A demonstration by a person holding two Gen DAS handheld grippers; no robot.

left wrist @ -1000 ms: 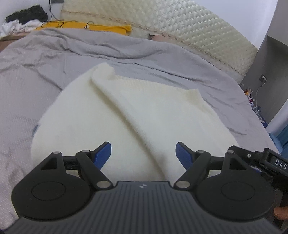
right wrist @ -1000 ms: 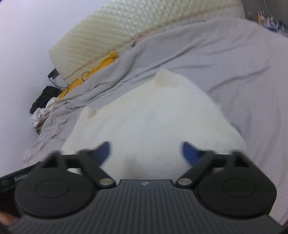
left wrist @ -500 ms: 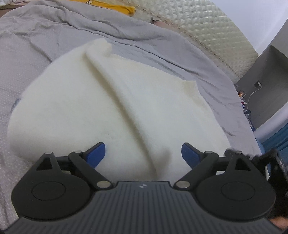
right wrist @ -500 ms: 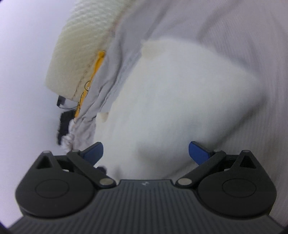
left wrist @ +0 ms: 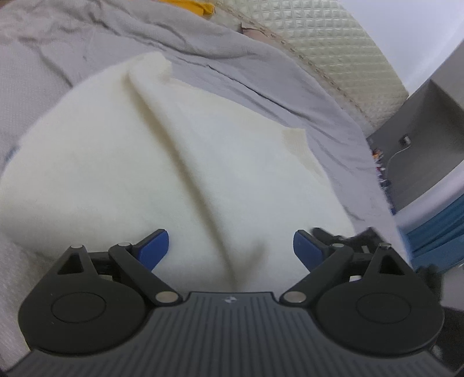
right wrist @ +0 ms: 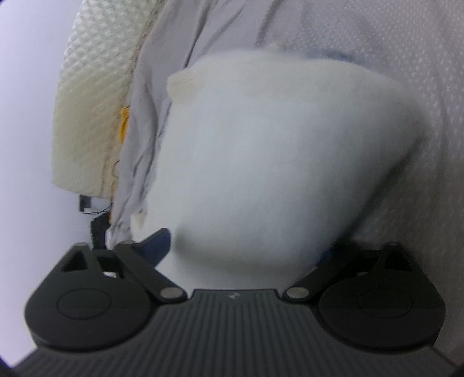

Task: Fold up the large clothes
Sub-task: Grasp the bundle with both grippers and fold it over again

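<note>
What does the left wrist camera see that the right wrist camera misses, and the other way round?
Only the left wrist view shows a diagonal fold ridge across the cream garment, a grey cabinet beside the bed and something blue at the right edge.

Only the right wrist view shows dark items with a thin cable beyond the bed's far corner.

Both show the cream garment on the grey bedsheet, the quilted headboard, a strip of yellow cloth, and their own gripper, left gripper and right gripper, with the garment between the jaws.
</note>
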